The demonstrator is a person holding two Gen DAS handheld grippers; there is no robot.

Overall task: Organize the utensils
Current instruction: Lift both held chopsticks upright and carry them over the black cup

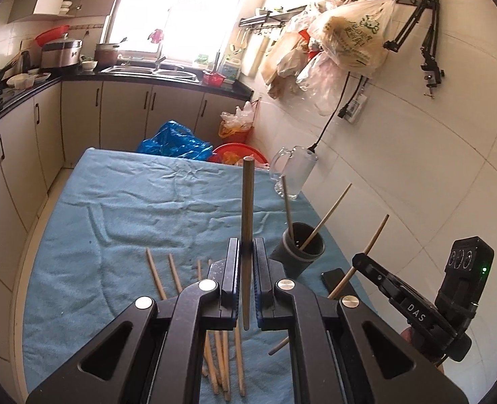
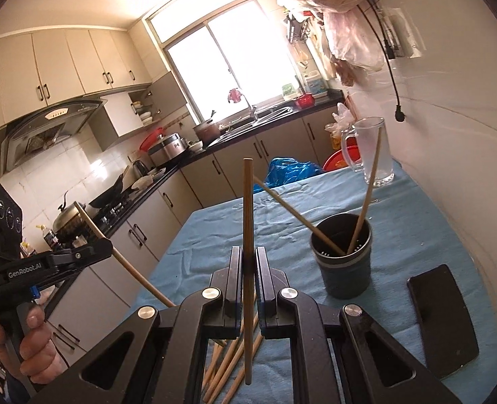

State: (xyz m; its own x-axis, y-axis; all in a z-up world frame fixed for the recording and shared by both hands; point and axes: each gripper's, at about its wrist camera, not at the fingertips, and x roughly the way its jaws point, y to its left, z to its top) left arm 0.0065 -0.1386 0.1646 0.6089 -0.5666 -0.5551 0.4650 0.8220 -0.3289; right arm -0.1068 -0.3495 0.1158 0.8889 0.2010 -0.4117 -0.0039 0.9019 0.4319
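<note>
Two chopsticks stand in the holder (image 2: 344,256). Each gripper's fingers clamp one more chopstick. Perhaps six loose chopsticks (image 1: 220,363) lie on the worktop beneath the fingers.

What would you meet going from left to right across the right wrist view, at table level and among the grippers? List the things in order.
Hand on the left gripper and its chopstick → right gripper clamping an upright chopstick → dark holder cup with two chopsticks → black flat object.
</note>
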